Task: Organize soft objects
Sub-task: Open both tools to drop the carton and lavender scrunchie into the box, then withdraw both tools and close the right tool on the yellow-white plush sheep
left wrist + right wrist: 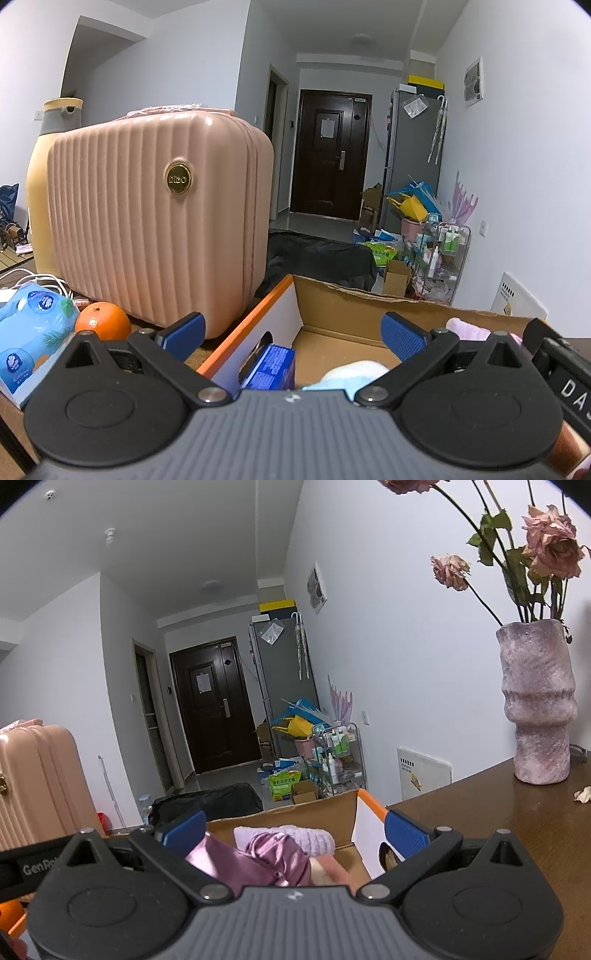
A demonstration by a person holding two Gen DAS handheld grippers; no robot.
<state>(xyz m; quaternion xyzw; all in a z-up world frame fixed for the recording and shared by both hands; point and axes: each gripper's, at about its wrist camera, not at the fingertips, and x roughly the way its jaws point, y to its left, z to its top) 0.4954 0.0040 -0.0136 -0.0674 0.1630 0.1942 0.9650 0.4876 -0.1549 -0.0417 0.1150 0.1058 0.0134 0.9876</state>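
Both tools, left (291, 332) and right (295, 830), gape empty above the box (343, 295); a careless descent risks snagging the purple cloth (258, 860).

One pink suitcase (159, 218), one orange (102, 320) and one cardboard box (354, 306) were counted on the table, along with one blue tissue pack (29, 332). Two grippers, left (291, 332) and right (295, 830), were seen. One vase (537, 705) was counted, and three dried roses (552, 546) were visible.
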